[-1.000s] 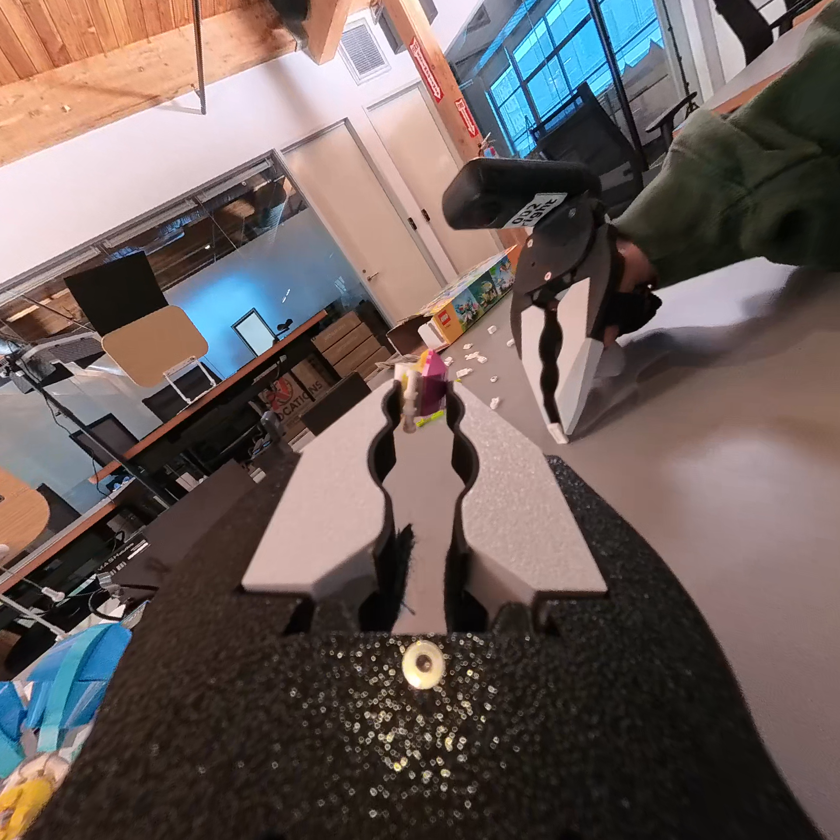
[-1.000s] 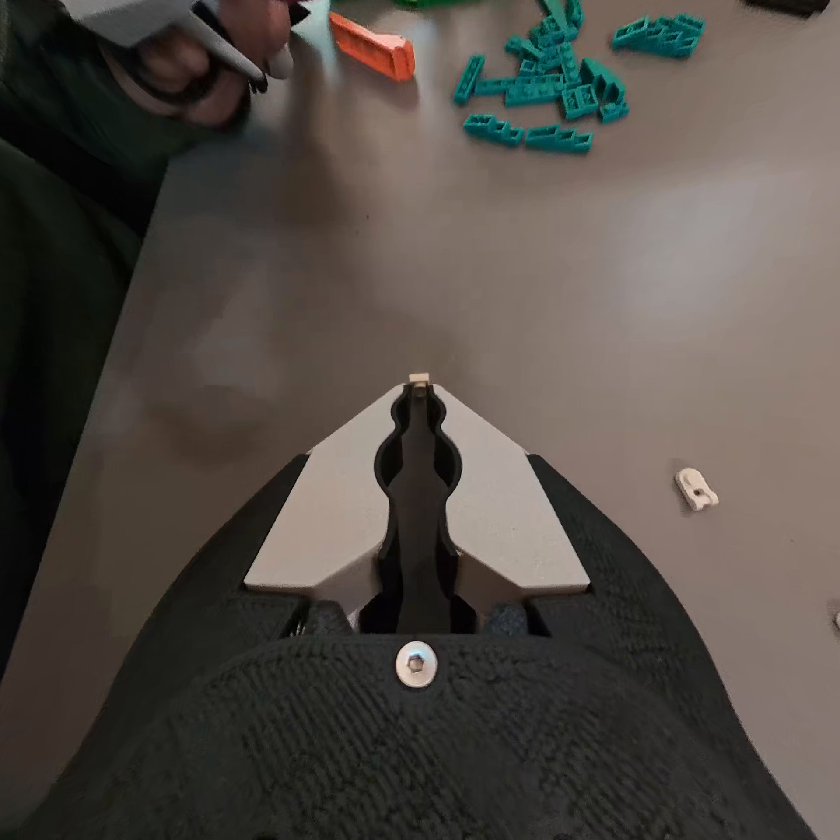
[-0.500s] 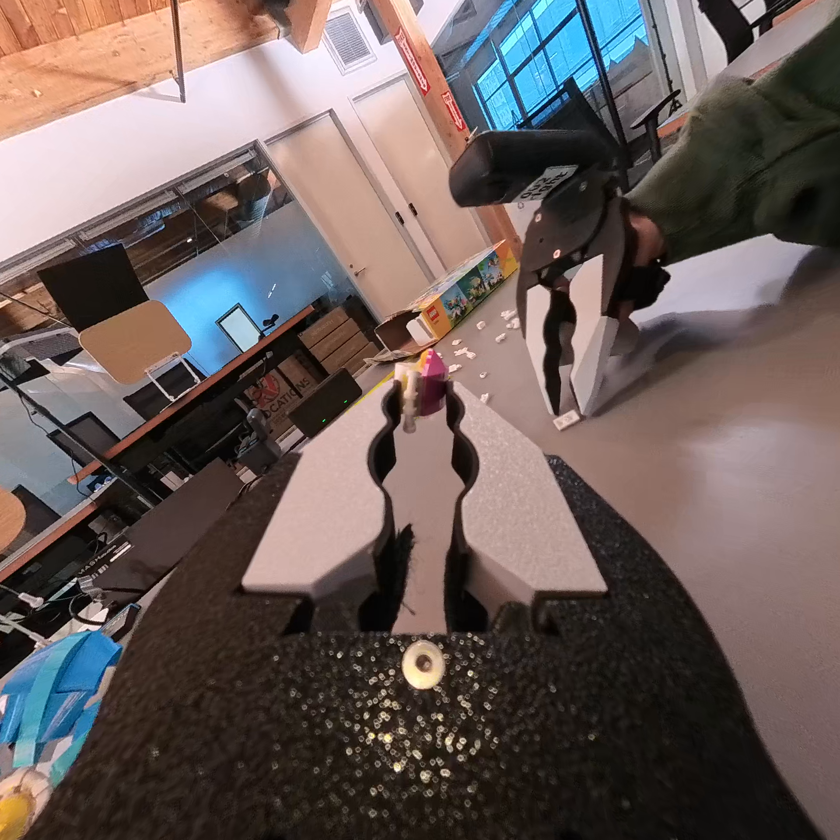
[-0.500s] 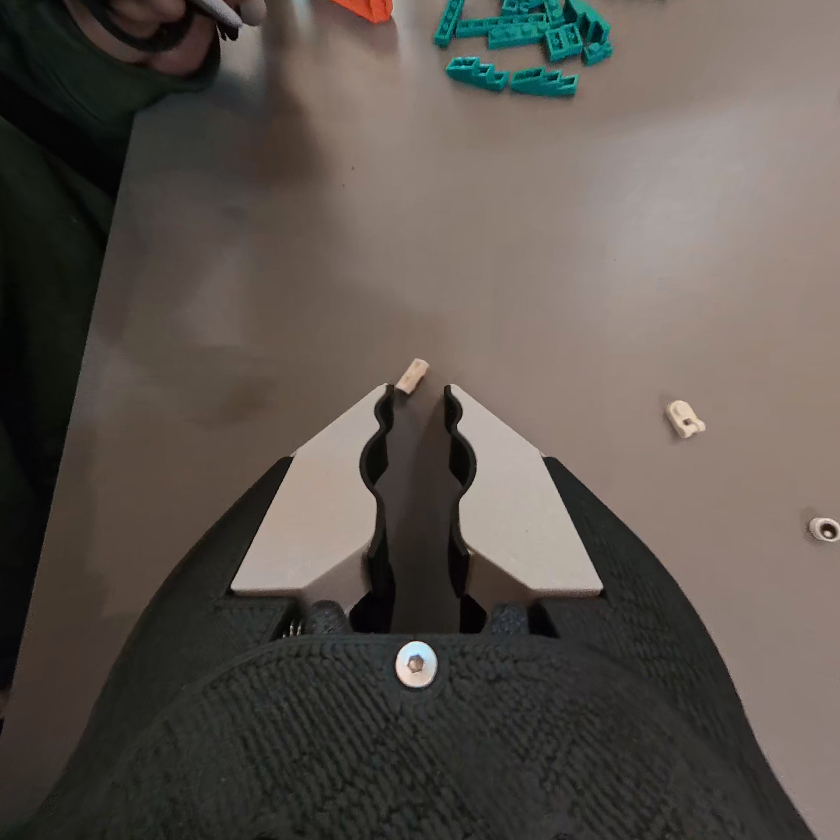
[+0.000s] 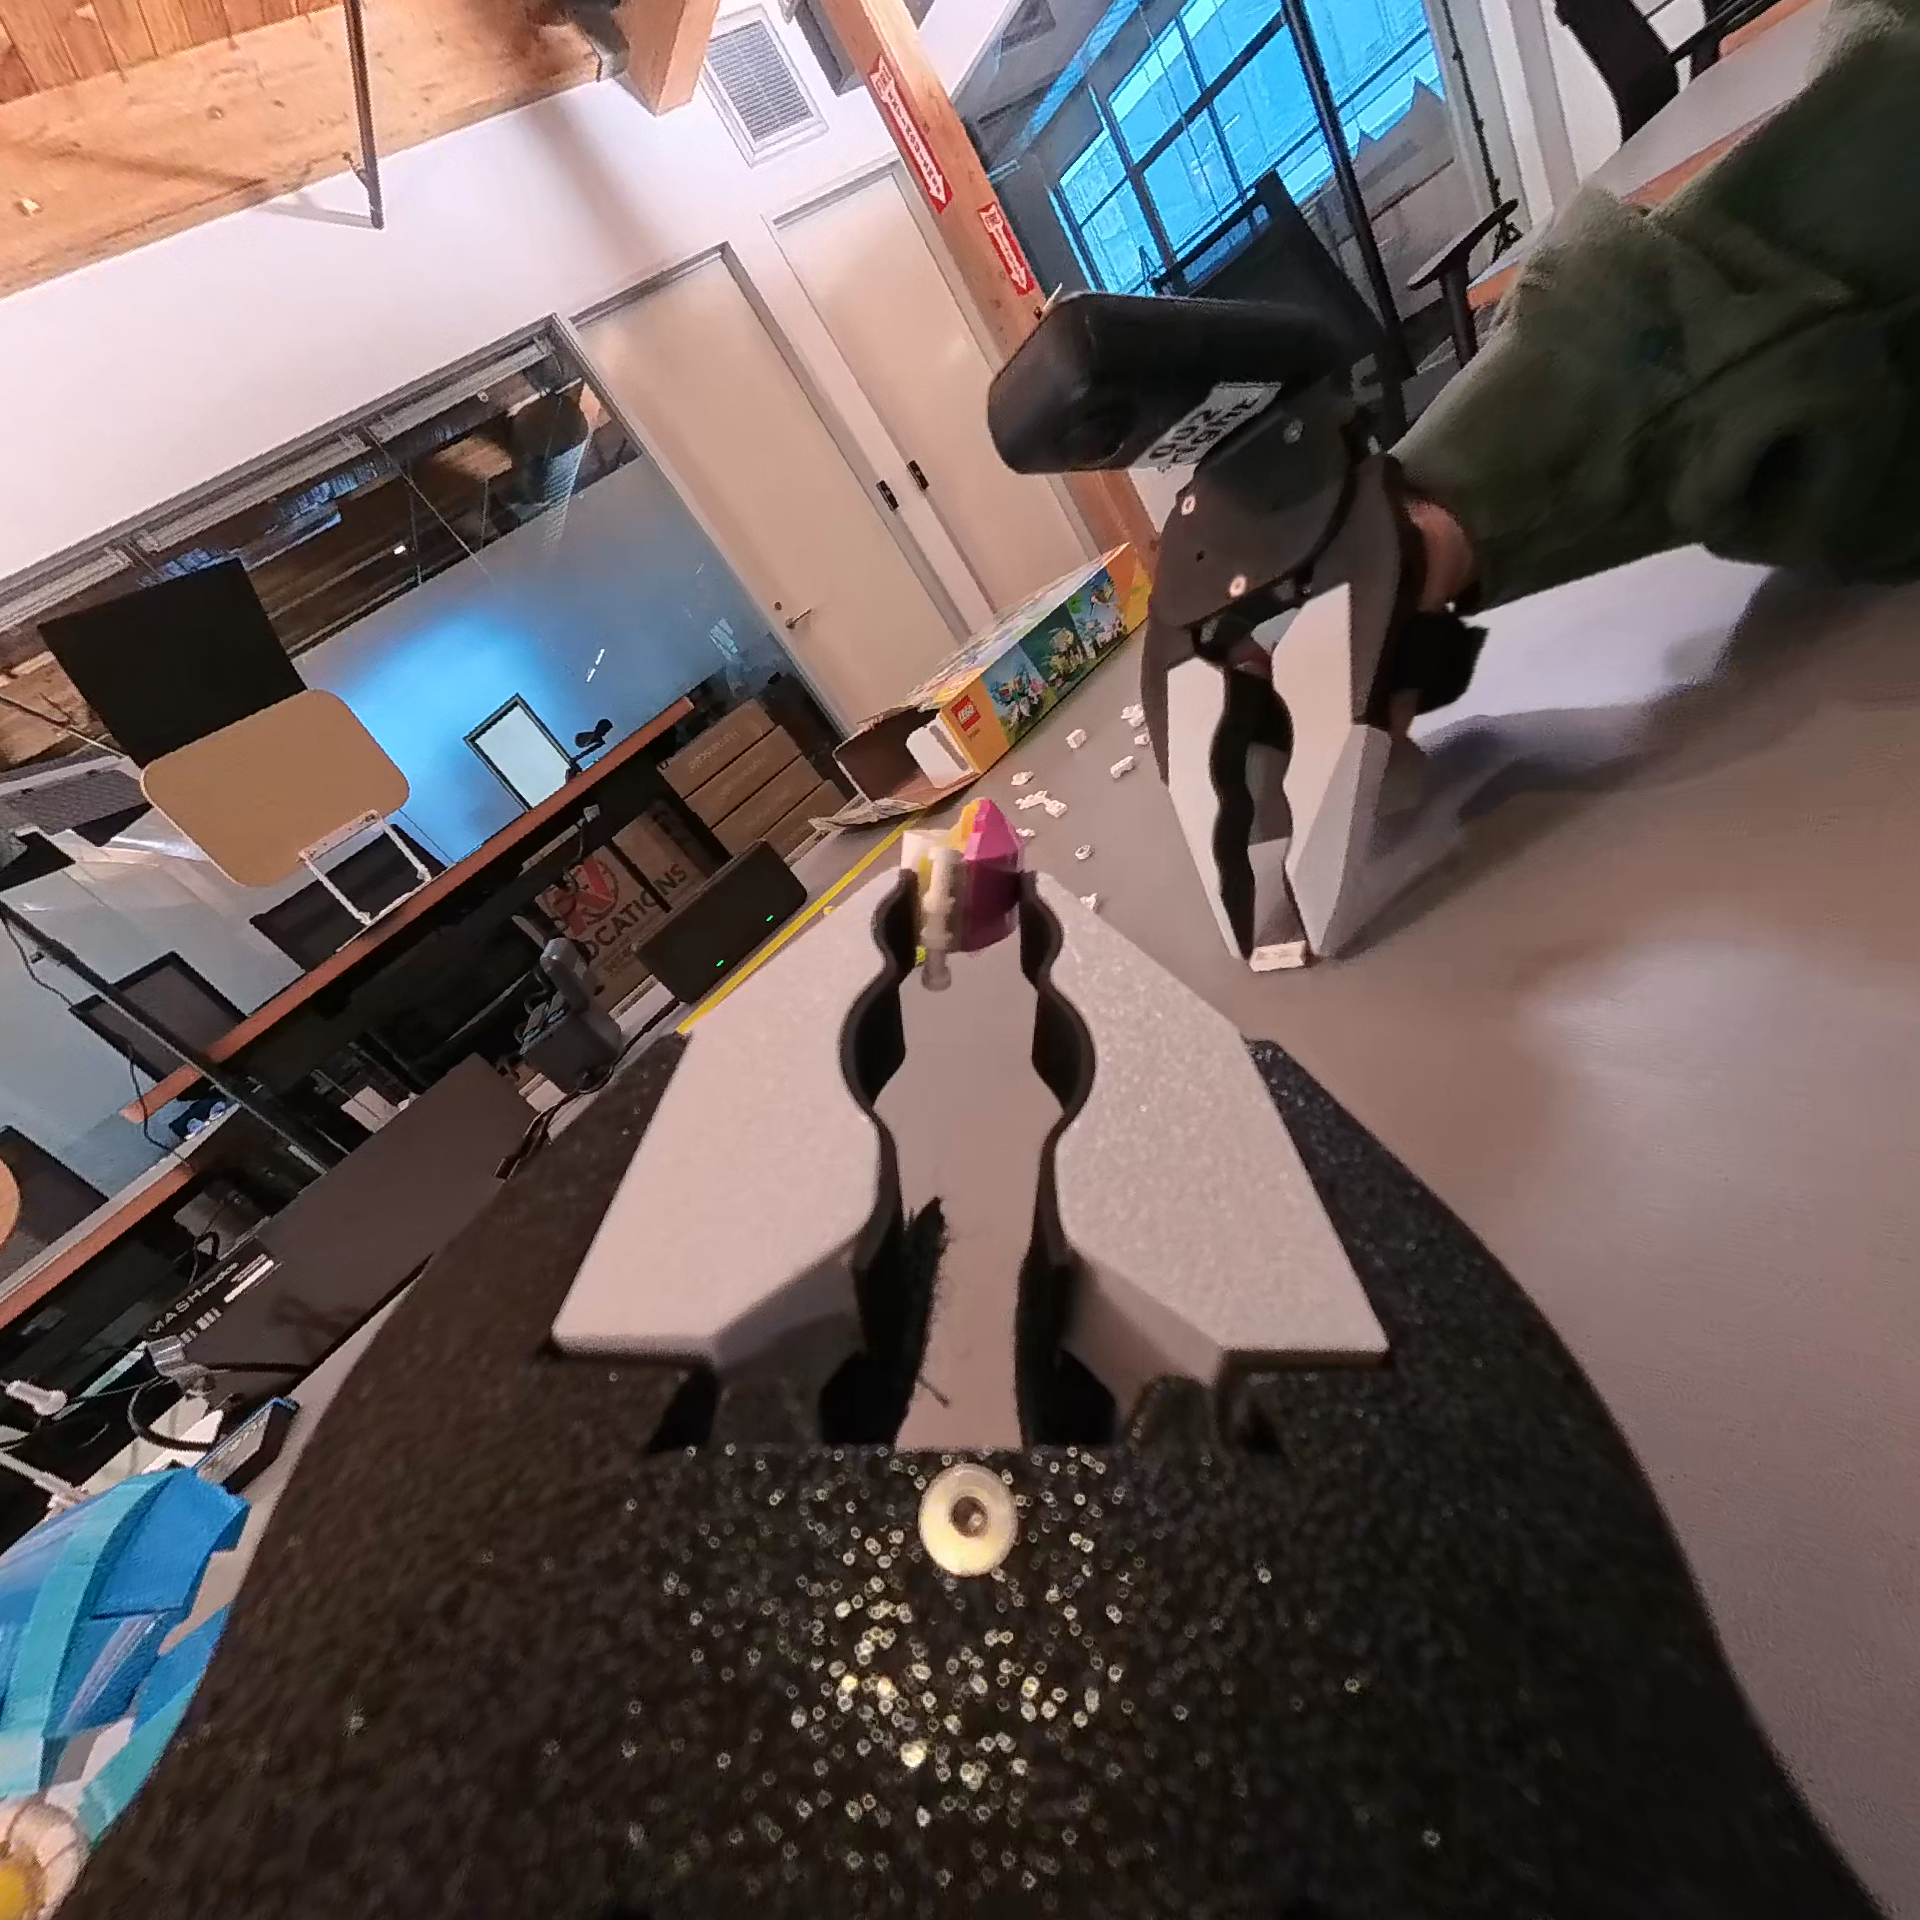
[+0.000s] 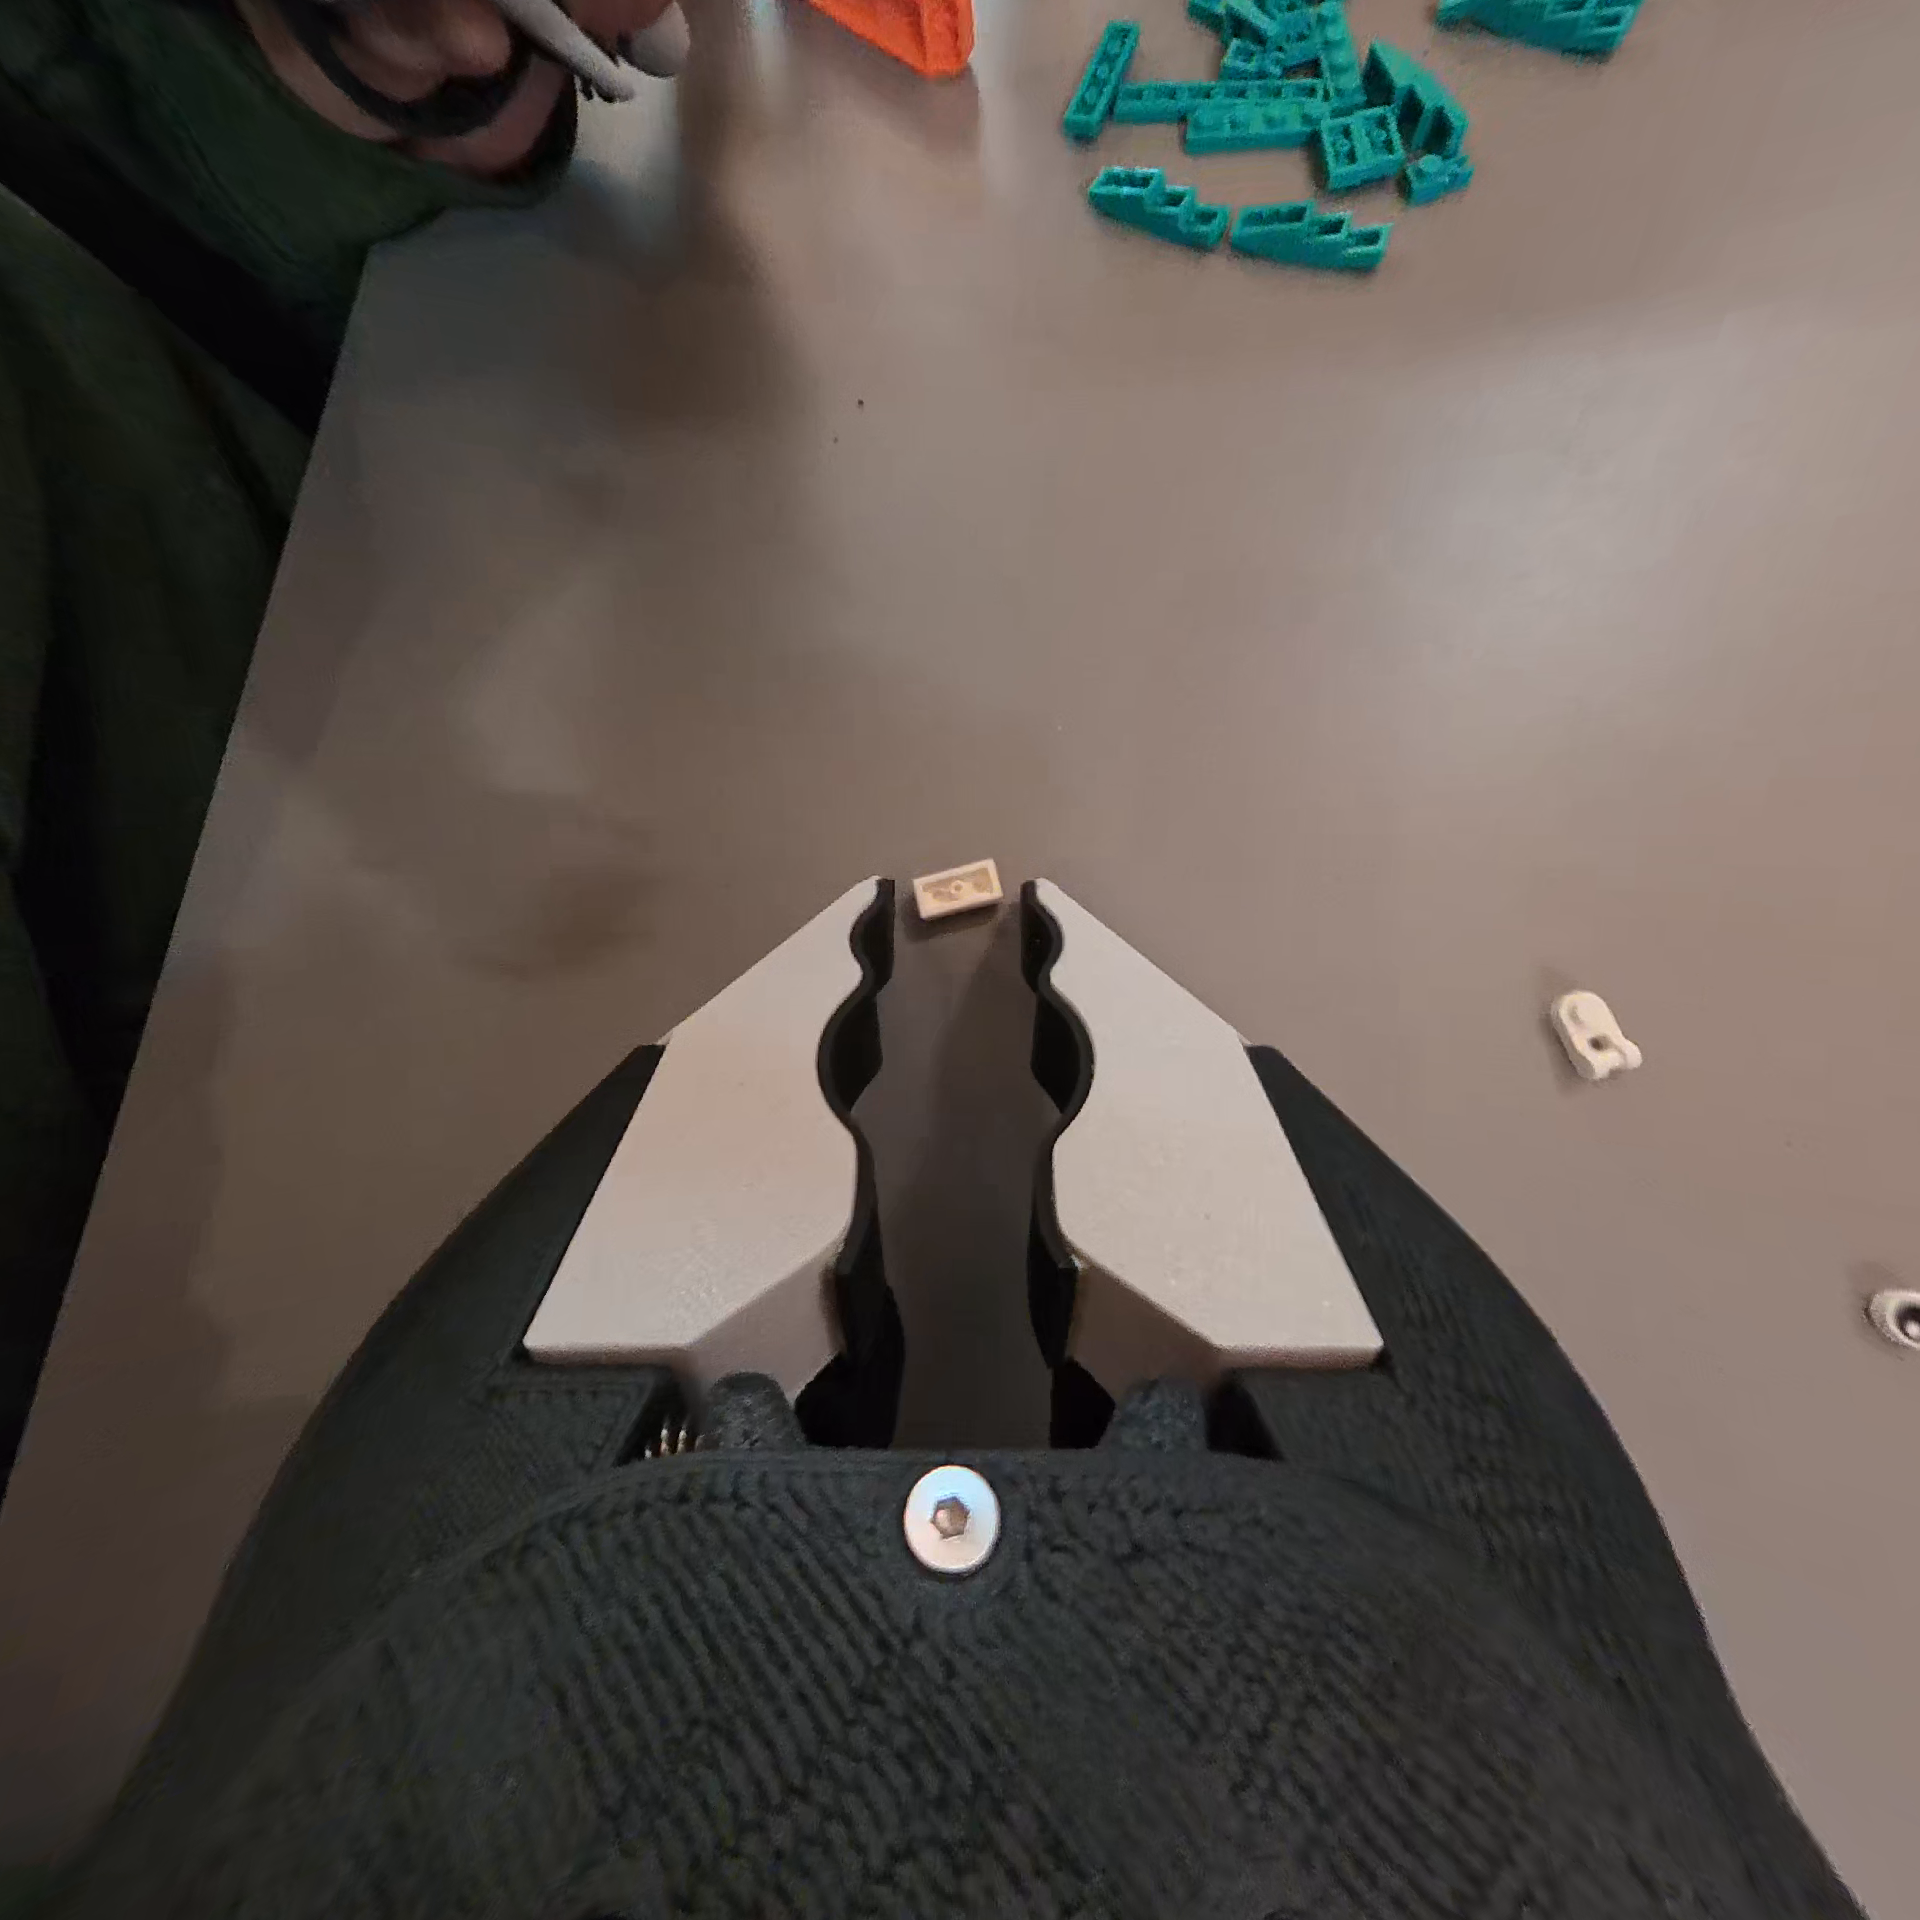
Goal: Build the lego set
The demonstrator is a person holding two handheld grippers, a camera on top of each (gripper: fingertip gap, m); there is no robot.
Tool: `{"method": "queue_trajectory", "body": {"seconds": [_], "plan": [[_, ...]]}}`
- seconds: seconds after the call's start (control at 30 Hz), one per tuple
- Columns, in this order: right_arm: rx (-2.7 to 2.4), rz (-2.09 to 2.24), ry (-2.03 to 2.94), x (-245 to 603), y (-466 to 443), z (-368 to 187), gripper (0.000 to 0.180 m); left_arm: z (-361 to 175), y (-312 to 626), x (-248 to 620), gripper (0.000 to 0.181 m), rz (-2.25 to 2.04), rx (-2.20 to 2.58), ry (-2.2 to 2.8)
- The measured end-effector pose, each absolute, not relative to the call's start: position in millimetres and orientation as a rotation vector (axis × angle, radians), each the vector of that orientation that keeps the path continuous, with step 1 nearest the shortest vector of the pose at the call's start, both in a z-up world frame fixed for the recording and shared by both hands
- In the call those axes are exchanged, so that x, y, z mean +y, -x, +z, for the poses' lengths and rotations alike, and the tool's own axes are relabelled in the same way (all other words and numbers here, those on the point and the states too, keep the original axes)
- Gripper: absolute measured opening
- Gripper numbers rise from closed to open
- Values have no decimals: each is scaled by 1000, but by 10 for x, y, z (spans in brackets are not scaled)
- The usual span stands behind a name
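My left gripper (image 5: 964,894) is shut on a small lego assembly (image 5: 977,871) of magenta, white and yellow parts, held up above the grey table (image 5: 1558,1091). My right gripper (image 6: 956,885) is open, its tips down on the table on either side of a small white lego plate (image 6: 958,888) that lies loose with its underside up. The right gripper also shows in the left wrist view (image 5: 1273,935), tips on the table with the white plate (image 5: 1278,953) between them, held by a hand in a green sleeve (image 5: 1683,343).
Several teal lego pieces (image 6: 1309,135) and an orange piece (image 6: 904,31) lie at the far side of the table. A white clip piece (image 6: 1592,1034) and a small round piece (image 6: 1899,1317) lie to the right. A lego box (image 5: 1039,675) and scattered white pieces (image 5: 1081,821) lie farther off. There is about 15 cm between the tips of the two grippers. It is some 15 cm from my right tips to the small round piece (image 6: 1899,1317).
My right gripper opened and let go of the small white plate, which now lies flat on the table between its tips. My left gripper kept its hold on the assembly.
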State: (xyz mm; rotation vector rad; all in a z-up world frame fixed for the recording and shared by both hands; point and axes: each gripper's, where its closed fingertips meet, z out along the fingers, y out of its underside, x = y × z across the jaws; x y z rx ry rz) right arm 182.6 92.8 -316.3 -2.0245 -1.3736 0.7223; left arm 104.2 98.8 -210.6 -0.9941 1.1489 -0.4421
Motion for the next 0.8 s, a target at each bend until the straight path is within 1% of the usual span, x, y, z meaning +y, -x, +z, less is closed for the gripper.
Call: {"method": "queue_trajectory", "body": {"seconds": [0.13, 0.23, 0.3, 0.4, 0.47, 0.63, 0.8], "plan": [[-1385, 733, 2016, 930, -1811, -3169, 15, -2110, -1052, 969, 17, -445, 1158, 985], [-1385, 774, 2016, 912, -1791, -3102, 15, -2099, -1073, 910, 17, -448, 1179, 943], [-1357, 873, 1949, 895, -1713, -2834, 15, -2106, -1108, 817, 17, -403, 1228, 863], [-1343, 1118, 1787, 770, -1553, -2239, 15, -2166, -1190, 605, 17, -269, 1342, 669], [-1408, 1201, 1738, 672, -1484, -2016, 15, -2209, -1233, 503, 17, -217, 1387, 589], [-1670, 1175, 1800, 520, -1376, -2062, 15, -2193, -1227, 435, 17, -236, 1395, 535], [-1793, 1181, 1860, 474, -1332, -2150, 15, -2195, -1226, 379, 17, -248, 1404, 501]]}}
